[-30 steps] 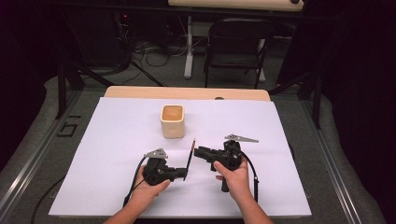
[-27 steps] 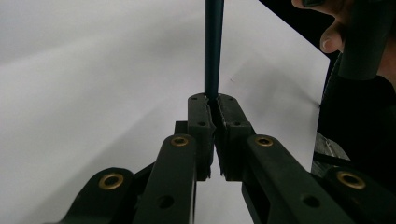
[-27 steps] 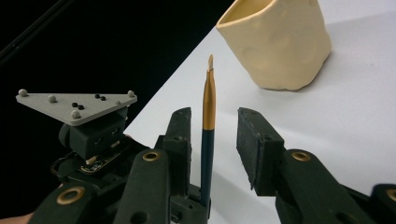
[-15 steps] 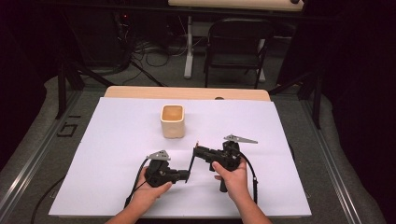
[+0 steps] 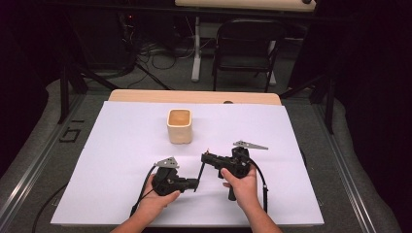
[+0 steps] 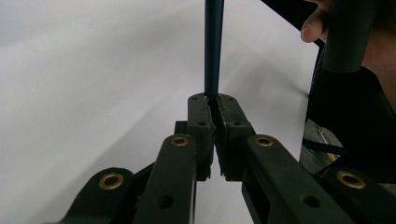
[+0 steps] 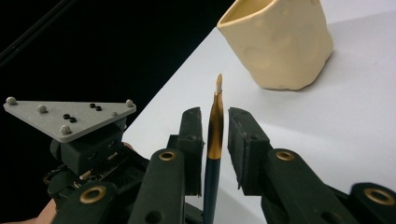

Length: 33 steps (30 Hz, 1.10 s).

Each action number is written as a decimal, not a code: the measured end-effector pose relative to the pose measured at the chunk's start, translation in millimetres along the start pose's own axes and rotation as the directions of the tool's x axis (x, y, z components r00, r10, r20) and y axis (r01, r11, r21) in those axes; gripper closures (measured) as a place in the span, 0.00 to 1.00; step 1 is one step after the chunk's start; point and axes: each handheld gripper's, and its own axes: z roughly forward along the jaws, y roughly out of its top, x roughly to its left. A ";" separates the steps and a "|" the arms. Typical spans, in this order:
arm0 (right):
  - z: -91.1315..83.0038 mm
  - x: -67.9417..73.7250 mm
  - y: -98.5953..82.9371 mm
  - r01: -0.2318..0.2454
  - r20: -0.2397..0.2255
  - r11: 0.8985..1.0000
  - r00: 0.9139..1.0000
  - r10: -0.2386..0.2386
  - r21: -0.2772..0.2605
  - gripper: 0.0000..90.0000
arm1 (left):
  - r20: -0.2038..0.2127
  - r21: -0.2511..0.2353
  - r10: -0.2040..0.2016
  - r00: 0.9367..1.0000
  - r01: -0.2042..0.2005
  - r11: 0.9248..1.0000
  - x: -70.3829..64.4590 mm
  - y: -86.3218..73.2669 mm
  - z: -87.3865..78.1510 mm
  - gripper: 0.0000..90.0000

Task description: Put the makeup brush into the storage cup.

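One slim dark brush, gold-collared.

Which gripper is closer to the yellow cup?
Right. The right gripper sits just below the cup, jaws around the paintbrush. The left gripper is farther back, toward the person.

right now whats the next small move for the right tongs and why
Probably shut the right tongs on the paintbrush. Its gold ferrule already sits between their open jaws, apart from both, while the left tongs are clamped on its dark handle. Once the right ones grip, the left could let go and the brush could go toward the cream cup.
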 end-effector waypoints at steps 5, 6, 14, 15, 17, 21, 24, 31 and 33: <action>0.7 0.3 -0.9 0.001 -0.004 1.000 1.000 -0.001 0.008 0.87 | 0.000 0.007 0.005 1.000 -0.005 1.000 -1.1 -0.1 0.9 0.95; 0.8 0.4 -1.1 0.003 -0.004 1.000 1.000 -0.003 0.009 0.88 | 0.001 0.005 0.006 1.000 -0.006 1.000 -1.1 -0.2 1.3 0.95; 0.2 1.0 -1.2 0.000 0.000 1.000 1.000 0.000 0.021 0.92 | 0.009 0.007 0.009 1.000 -0.009 1.000 -1.9 -0.3 2.2 0.95; 0.4 0.9 -1.3 0.003 -0.001 1.000 1.000 -0.003 0.017 0.93 | 0.008 0.006 0.008 1.000 -0.008 1.000 -2.0 -0.3 2.2 0.95; 0.2 0.9 -1.2 0.001 -0.001 1.000 1.000 -0.001 0.019 0.93 | 0.008 0.006 0.007 1.000 -0.007 1.000 -2.0 -0.3 2.1 0.95; 0.1 0.9 -1.2 0.001 -0.001 1.000 1.000 -0.001 0.020 0.93 | 0.008 0.007 0.010 1.000 -0.010 1.000 -1.9 -0.3 2.1 0.95; 0.1 0.9 -1.2 -0.002 0.000 1.000 1.000 0.002 0.022 0.93 | 0.007 0.007 0.008 1.000 -0.008 1.000 -2.0 -0.4 2.0 0.95; -0.1 0.6 -0.8 0.007 -0.006 1.000 1.000 -0.007 0.015 0.93 | 0.015 0.004 0.009 1.000 -0.009 1.000 -1.7 -0.4 1.9 0.95; -0.7 0.9 -0.6 0.006 -0.008 1.000 1.000 -0.006 0.017 0.93 | 0.014 0.003 0.011 1.000 -0.011 1.000 -1.7 -0.4 1.8 0.94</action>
